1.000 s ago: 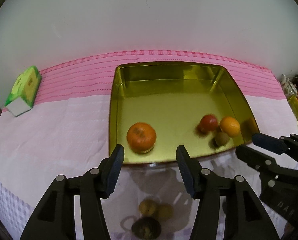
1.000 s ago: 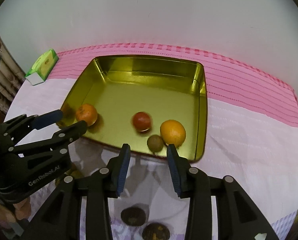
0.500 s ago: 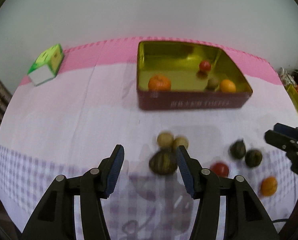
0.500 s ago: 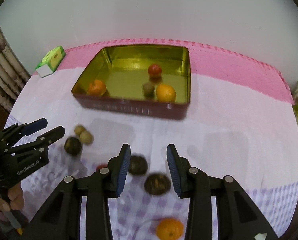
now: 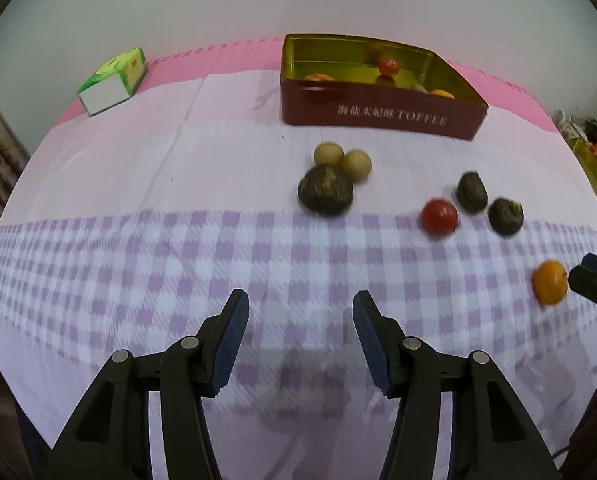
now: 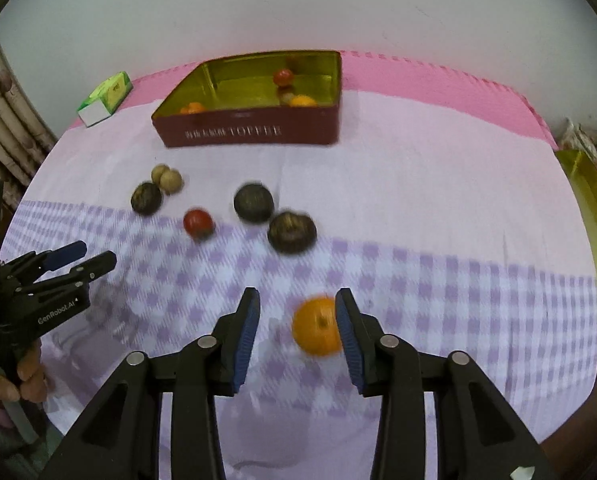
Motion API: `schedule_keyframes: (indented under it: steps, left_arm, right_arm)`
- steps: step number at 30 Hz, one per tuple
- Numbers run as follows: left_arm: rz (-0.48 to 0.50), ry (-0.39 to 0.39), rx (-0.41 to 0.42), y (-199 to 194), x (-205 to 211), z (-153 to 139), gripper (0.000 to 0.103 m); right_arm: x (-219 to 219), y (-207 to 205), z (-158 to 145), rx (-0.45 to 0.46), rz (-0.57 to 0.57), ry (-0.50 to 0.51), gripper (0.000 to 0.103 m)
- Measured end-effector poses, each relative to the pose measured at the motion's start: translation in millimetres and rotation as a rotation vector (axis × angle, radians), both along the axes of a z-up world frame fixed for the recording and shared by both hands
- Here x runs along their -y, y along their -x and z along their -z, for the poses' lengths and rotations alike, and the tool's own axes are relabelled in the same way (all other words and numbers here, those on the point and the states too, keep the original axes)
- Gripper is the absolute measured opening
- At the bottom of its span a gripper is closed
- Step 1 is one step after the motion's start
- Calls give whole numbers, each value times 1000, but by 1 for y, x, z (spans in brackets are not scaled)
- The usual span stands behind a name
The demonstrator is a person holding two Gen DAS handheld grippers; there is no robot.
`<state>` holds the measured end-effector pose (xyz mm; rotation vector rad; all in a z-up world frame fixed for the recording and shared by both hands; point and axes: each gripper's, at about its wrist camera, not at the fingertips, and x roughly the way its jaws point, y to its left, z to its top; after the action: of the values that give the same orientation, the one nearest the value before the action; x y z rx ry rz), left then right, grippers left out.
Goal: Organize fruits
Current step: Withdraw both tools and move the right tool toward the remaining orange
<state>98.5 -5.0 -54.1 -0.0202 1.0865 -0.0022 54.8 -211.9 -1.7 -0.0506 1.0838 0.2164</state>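
Note:
A red toffee tin [image 5: 382, 116] [image 6: 250, 132] with a gold inside stands at the back and holds several fruits. Loose on the cloth lie two tan fruits [image 5: 342, 160], three dark fruits [image 5: 325, 194] [image 6: 253, 203] [image 6: 291, 231], a red one [image 5: 439, 216] [image 6: 198, 222] and an orange [image 6: 317, 326] [image 5: 550, 282]. My right gripper [image 6: 297, 322] is open, with the orange between its fingers, close to the right one. My left gripper [image 5: 300, 340] is open and empty over the checked cloth, well short of the fruits.
A green and white carton [image 5: 112, 82] [image 6: 104, 98] lies at the back left. A gold tray edge [image 6: 590, 216] and red items sit at the far right. The table's front edge is just below both grippers.
Both grippers have pulled back from the tin toward the table's front and lowered. The loose fruits have come into view, and the orange now sits between the right fingers.

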Motion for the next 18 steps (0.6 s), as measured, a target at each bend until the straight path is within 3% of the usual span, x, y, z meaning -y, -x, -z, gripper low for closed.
schedule_keyframes:
  steps: [7, 18]
  left_arm:
    - [-12, 16, 0, 15, -2, 3, 55]
    - [-35, 39, -7, 18, -9, 6, 56]
  right_arm:
    - [7, 22, 12, -11, 17, -13, 40]
    - [12, 23, 27, -25, 38, -12, 42]
